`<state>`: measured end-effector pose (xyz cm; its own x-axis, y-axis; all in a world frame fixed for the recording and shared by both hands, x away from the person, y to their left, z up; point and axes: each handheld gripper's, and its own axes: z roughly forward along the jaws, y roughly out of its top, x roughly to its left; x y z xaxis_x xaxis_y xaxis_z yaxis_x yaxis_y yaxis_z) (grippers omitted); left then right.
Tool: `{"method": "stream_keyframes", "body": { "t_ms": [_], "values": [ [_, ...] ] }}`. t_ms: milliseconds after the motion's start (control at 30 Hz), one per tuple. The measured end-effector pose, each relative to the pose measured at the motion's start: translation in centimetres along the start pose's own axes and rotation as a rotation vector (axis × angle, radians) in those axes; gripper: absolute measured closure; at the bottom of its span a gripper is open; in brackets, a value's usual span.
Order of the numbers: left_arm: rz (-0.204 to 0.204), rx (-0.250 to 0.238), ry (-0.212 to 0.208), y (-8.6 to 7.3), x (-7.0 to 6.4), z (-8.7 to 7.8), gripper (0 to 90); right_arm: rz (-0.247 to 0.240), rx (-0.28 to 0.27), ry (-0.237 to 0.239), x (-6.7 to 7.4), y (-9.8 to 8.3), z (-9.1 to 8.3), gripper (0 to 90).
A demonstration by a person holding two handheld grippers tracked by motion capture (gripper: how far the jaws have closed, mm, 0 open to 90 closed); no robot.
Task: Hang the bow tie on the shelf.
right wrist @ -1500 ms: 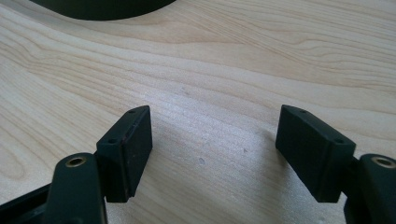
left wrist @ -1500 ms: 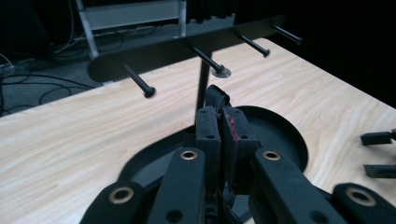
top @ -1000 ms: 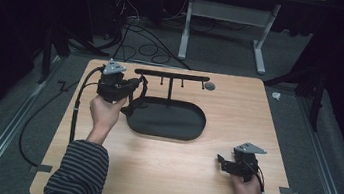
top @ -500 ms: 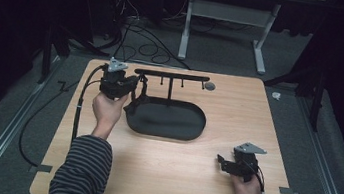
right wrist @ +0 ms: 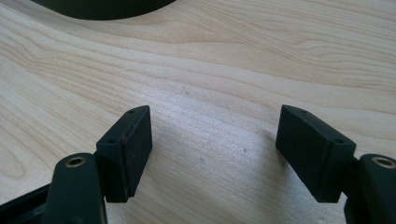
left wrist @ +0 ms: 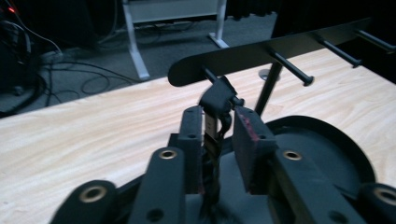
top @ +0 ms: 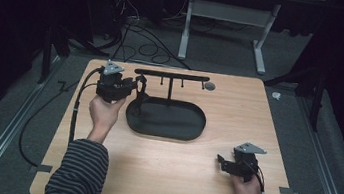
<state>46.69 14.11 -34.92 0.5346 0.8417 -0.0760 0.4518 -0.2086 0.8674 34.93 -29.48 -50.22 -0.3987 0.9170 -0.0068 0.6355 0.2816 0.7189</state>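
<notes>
On the leftmost peg of the black rack (left wrist: pixel 261 53) hangs a small dark strap-like item (left wrist: pixel 215 105); looped at the top over the peg, folded, matte black, with a pale narrow strip showing just below the loop and a dangling tail that runs down between the jaws; what exactly it is cannot be told. Left hand-held gripper (left wrist: pixel 219 133) sits right at it; its jaws have just been opening, and stand narrowly apart with the strap between them, close against the left pad (left wrist: pixel 195 135); the right pad stands clear, reddish marks along its edge. Seen from the high view, the left hand-held gripper (top: pixel 137 88) is at the rack's left end, held by a hand with a striped sleeve.

Rack: flat black metal bar (top: pixel 173 75) with rounded ends, thin pegs with knobbed tips, one slim upright post; post stands in an oval black tray (top: pixel 191 130), smooth, low-rimmed, matte.

Desk (top: pixel 159 176): pale wood grain, rounded corners, smooth finish; small grey round disc (top: pixel 209 86) near the bar's right end.

Right hand-held gripper (right wrist: pixel 212 140) rests low over bare desk near the front right edge, well apart from the tray; jaws wide, nothing between them; pads rectangular, black, slightly scuffed.
</notes>
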Motion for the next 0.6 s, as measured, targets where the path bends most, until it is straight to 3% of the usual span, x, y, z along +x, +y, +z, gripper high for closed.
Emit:
{"method": "stream_keyframes", "body": {
  "t_ms": [600],
  "values": [
    [0.031, 0.005, -0.029, -0.4, -0.6, -2.0, 63.0, 0.001, 0.0, 0.0, 0.0, 0.0, 0.0, 28.4]
  ]
}}
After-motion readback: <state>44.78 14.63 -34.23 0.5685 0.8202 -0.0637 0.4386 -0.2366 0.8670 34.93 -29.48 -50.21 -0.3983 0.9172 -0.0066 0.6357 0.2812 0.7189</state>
